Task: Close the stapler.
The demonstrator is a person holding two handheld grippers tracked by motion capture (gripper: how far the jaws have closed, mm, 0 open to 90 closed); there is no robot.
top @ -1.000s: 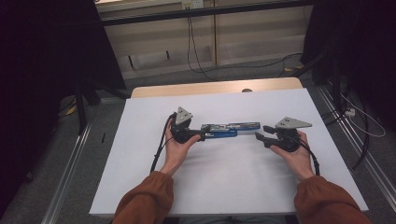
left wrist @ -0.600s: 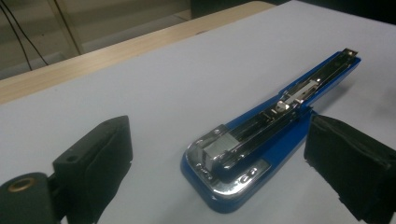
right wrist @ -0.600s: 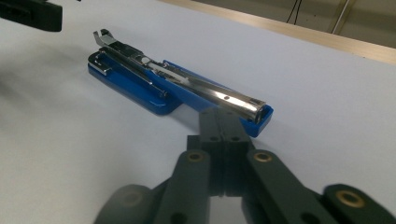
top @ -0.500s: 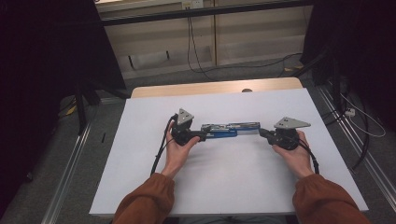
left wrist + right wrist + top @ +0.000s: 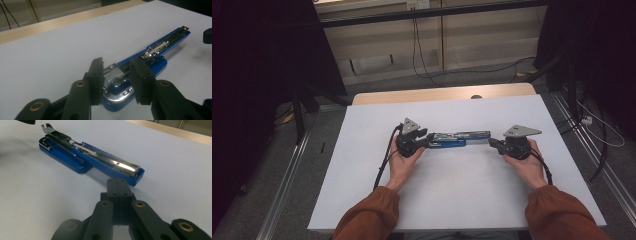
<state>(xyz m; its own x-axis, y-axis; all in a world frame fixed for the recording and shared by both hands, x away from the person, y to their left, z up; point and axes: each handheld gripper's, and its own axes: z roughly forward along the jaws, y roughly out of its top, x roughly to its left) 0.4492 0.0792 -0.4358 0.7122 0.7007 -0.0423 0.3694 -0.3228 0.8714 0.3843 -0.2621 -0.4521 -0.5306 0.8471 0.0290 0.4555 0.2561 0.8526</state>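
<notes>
A blue stapler [image 5: 457, 139] lies swung open flat on the white table [image 5: 462, 200], its chrome magazine facing up. My left gripper [image 5: 428, 141] is at its left end. In the left gripper view the jaws [image 5: 116, 72] have just been closing and now clamp the stapler [image 5: 152, 51] at its hinge end, one pad on each side. My right gripper [image 5: 492, 142] is shut with nothing in it. Its tips [image 5: 117, 183] rest on the table just short of the stapler [image 5: 100, 157] arm's free end.
A strip of bare wood [image 5: 442, 94] runs along the table's far edge. Beyond it are floor cables [image 5: 422, 55] and dark stands on both sides. Cables trail from both grippers back toward the person's orange sleeves [image 5: 372, 220].
The right gripper's jaws have come together. The left gripper's jaws have narrowed onto the stapler's end. Both hands and the stapler stay where they were.
</notes>
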